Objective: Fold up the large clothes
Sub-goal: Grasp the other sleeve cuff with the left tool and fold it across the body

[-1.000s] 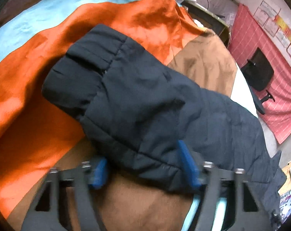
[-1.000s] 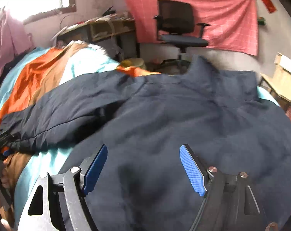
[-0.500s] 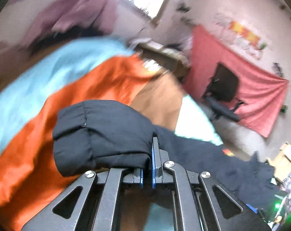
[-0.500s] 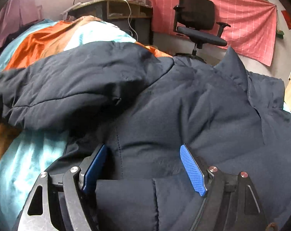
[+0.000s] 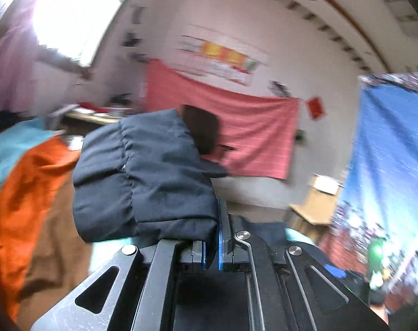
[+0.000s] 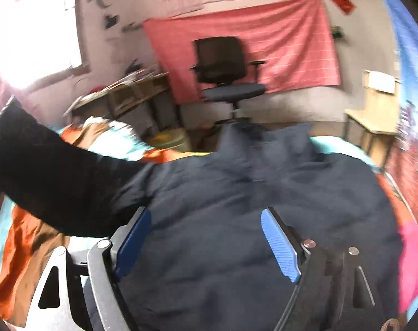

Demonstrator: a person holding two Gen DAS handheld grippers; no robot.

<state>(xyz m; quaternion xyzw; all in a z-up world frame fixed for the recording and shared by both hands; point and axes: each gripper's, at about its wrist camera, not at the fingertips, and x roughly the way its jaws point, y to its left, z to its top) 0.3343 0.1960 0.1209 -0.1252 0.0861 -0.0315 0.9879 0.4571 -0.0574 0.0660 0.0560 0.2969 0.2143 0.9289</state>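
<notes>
- Left gripper (image 5: 211,244), jaws pinched tight on the jacket's sleeve (image 5: 142,176), holds the cuff up off the bed (image 5: 24,193).
- Right gripper (image 6: 206,242) hovers over the jacket (image 6: 250,198), jaws just opening wider, nothing between them.
- Jacket body lies spread flat on the bed: folding has barely begun, and the other sleeve and body are left.

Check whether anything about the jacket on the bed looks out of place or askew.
One thing: the dark jacket lies flat on the bed, but its sleeve is off the bedspread, its cuff clamped in the left gripper. The right gripper is open above the jacket.
</notes>
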